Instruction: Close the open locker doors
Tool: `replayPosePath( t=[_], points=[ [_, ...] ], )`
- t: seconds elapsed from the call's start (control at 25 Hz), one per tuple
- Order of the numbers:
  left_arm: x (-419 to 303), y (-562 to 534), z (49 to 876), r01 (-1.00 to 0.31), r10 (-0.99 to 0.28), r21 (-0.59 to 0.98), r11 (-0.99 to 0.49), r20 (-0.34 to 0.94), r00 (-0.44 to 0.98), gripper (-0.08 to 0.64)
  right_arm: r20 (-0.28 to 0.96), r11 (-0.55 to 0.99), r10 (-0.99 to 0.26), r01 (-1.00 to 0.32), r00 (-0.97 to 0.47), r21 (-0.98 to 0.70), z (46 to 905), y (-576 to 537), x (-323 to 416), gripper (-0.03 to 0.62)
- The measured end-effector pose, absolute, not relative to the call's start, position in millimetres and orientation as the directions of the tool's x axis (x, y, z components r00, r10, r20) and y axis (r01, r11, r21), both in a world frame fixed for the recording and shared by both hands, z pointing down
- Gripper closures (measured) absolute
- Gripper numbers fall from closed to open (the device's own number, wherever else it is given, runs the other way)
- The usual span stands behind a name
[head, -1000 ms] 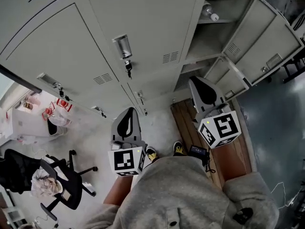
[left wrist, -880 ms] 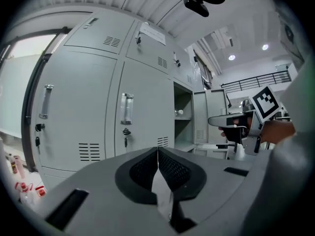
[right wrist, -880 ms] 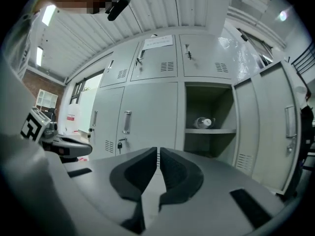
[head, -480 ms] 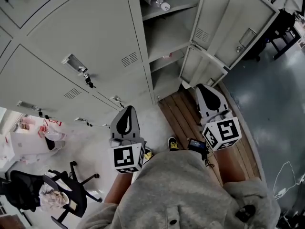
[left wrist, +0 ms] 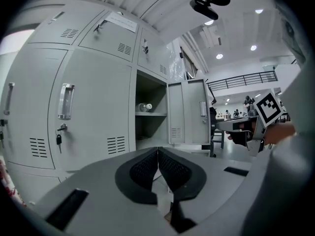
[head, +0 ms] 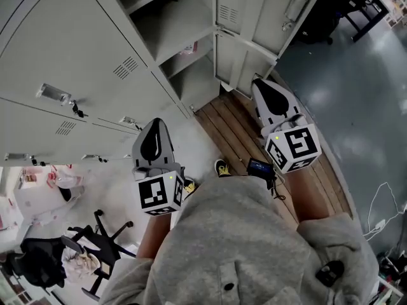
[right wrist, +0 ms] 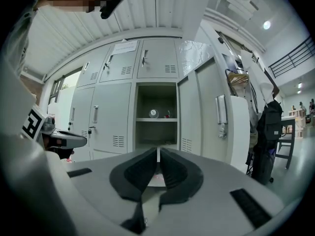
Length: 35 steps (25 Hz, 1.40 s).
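Note:
A bank of grey lockers fills the top of the head view. One column stands open (head: 175, 33), with a bottle (left wrist: 142, 107) on its upper shelf. Its upper door (head: 276, 11) and lower door (head: 245, 56) swing out to the right. My left gripper (head: 154, 124) is shut and empty, in front of the closed lockers and short of them. My right gripper (head: 262, 84) is shut and empty too, just below the open lower door and apart from it. The right gripper view faces the open compartment (right wrist: 156, 114), with the open door (right wrist: 221, 119) to its right.
A wooden platform (head: 235, 132) lies on the floor before the open column, with a small dark device (head: 259, 167) on it. An office chair (head: 95, 246) stands at lower left. A black bag (right wrist: 268, 127) hangs beyond the open door. A cable (head: 381, 202) trails at right.
The lockers have slid up and left in the head view, so the open column and its doors now sit right above my grippers. Both grippers stay shut.

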<state>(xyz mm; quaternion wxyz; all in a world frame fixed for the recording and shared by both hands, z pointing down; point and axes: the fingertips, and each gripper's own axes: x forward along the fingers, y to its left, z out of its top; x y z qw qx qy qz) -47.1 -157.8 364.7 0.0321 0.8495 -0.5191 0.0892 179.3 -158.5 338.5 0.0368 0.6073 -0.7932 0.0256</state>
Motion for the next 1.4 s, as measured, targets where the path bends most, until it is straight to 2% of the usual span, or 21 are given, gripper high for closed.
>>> replayPosePath(
  t=[0.32, 0.68, 1.4],
  points=[
    [-6.5, -156.8, 377.5, -0.880, -0.866, -0.055, -0.472, 0.215, 0.451, 0.549, 0.146, 0.207, -0.967, -0.978, -0.207, -0.018, 376.3, -159.8, 241.3, 0.552],
    [8.3, -165.4, 392.3, -0.887, -0.866, -0.068, -0.457, 0.262, 0.426, 0.549, 0.212, 0.139, -0.965, -0.988, -0.151, -0.070, 426.5, -185.4, 307.5, 0.552],
    [5.6, -160.7, 416.2, -0.902, -0.865, -0.083, -0.425, 0.332, 0.377, 0.549, 0.322, 0.170, -0.926, -0.979, -0.197, -0.111, 501.4, -246.3, 352.0, 0.532]
  ],
)
